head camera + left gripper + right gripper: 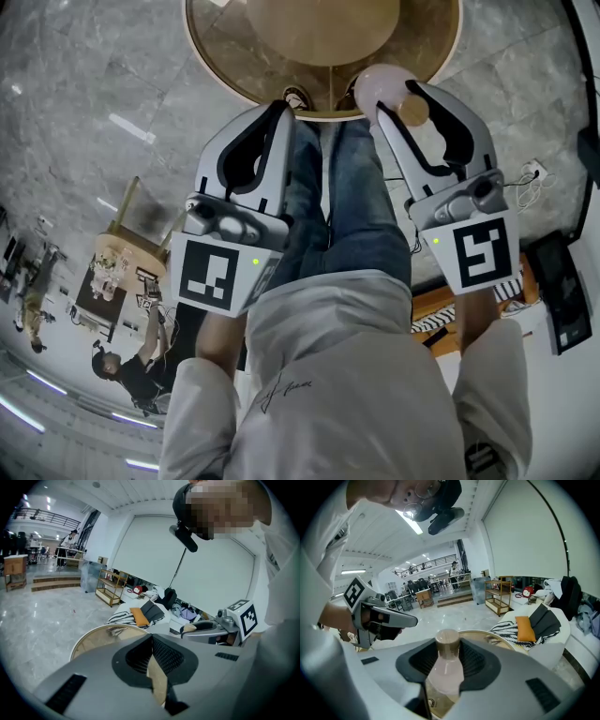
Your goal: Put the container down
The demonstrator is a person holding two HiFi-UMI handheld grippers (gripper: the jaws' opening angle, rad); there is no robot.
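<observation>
container [446, 670] clenched in right hand-held gripper [445, 658]; left hand-held gripper [151, 660] closed, per its view.

Bright, even indoor light fills all three views. Ceiling strips [412, 524] glow overhead, and the glossy floor [131, 127] carries pale streaks of glare. Shadows are soft and faint. Fisheye distortion bends lines and blackens the corners. The container [446, 667], close to the lens, looks slightly soft; the far background is fairly sharp.
</observation>
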